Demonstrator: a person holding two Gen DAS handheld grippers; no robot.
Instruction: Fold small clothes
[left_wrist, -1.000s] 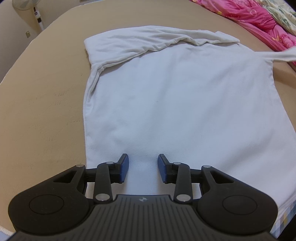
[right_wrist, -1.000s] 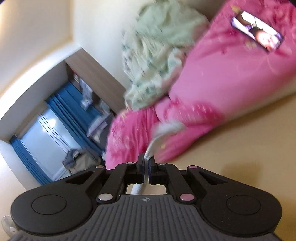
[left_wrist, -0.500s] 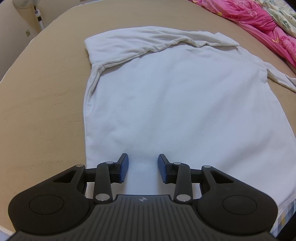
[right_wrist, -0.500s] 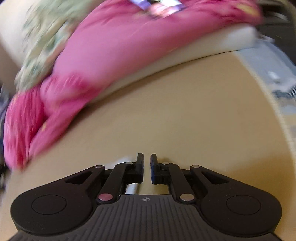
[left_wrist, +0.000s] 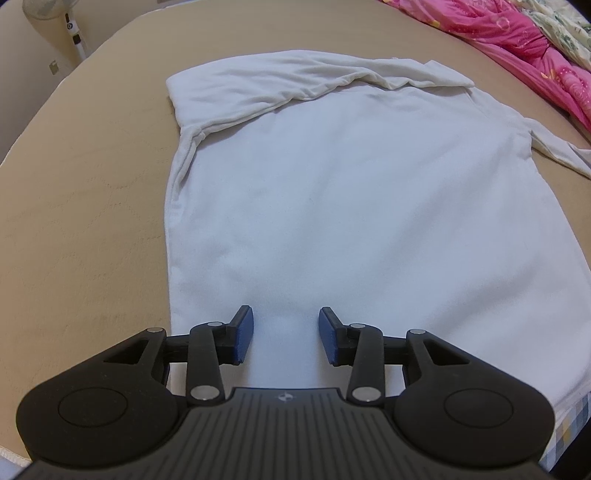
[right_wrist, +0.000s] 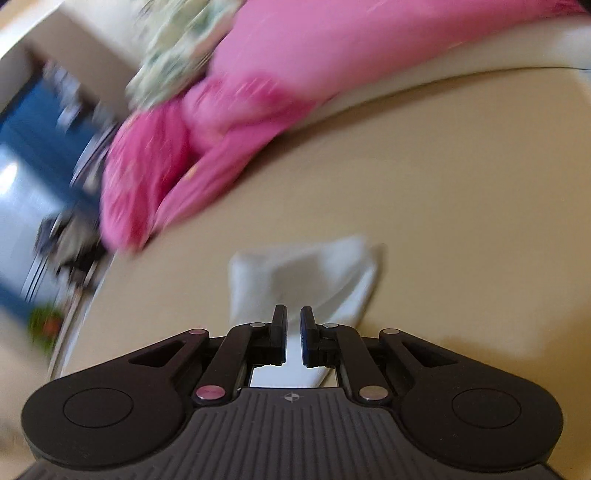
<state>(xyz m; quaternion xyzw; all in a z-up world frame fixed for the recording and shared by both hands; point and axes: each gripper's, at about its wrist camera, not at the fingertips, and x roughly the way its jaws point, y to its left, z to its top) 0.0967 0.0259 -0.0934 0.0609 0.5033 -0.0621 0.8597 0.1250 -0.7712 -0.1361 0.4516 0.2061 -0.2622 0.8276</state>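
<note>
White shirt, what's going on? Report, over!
Left gripper open over white shirt. Right gripper nearly shut, sleeve between jaws, grip unclear. Pink blanket beyond.

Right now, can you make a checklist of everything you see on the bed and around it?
Surface: tan mattress, bare beside the shirt.
Job's things: white shirt spread flat, one sleeve folded across the top; other sleeve lying out sideways.
Clutter: pink quilt at the far edge.
Grippers: left gripper open over the hem; right gripper narrowly open over the sleeve.
Cables: nothing seen.
Surroundings: standing fan, blue curtains, blurred.
</note>
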